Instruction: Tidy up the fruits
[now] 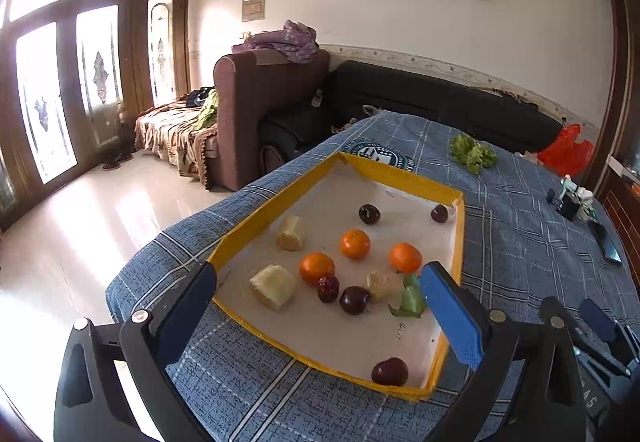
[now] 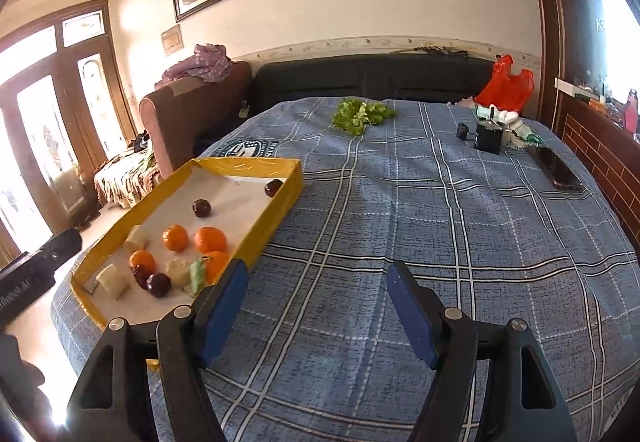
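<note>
A yellow-rimmed tray [image 1: 256,210] with a white floor lies on the blue plaid cloth; it also shows in the right wrist view [image 2: 280,210]. It holds three oranges [image 1: 355,243], several dark plums [image 1: 354,299], a red date [image 1: 328,287], pale fruit chunks [image 1: 274,286] and a green leaf [image 1: 410,300]. My left gripper [image 1: 320,306] is open and empty above the tray's near end. My right gripper [image 2: 318,302] is open and empty over bare cloth, right of the tray.
A bunch of green lettuce [image 2: 360,114] lies at the table's far side. A black phone [image 2: 558,168], a small black box [image 2: 488,138] and a red bag [image 2: 506,84] are at the far right. Sofas stand behind the table.
</note>
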Demonstrator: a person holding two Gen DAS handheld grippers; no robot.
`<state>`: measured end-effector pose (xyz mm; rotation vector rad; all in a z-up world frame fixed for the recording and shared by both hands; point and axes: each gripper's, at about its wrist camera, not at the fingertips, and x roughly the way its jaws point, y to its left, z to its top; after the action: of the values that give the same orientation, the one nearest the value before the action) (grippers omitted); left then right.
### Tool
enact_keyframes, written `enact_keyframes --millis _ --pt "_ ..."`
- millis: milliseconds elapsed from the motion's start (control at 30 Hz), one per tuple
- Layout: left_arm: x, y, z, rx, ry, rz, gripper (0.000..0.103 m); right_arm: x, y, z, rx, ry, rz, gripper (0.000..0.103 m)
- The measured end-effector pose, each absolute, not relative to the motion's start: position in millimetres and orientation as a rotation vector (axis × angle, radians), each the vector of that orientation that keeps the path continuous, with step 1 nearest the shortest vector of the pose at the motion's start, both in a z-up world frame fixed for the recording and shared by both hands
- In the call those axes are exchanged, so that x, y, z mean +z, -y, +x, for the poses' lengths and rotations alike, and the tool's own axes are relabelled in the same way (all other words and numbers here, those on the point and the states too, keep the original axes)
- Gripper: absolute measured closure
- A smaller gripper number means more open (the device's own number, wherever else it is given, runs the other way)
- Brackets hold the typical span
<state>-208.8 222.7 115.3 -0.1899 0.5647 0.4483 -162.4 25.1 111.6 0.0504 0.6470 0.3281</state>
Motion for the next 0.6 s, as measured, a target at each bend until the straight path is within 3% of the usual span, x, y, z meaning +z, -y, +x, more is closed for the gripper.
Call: enact_keyframes --millis 600 --pt "108 -223 -210 0.446 -0.595 -0.186 0.001 98 -54 -183 0.395 -0.658 -0.031 0.024"
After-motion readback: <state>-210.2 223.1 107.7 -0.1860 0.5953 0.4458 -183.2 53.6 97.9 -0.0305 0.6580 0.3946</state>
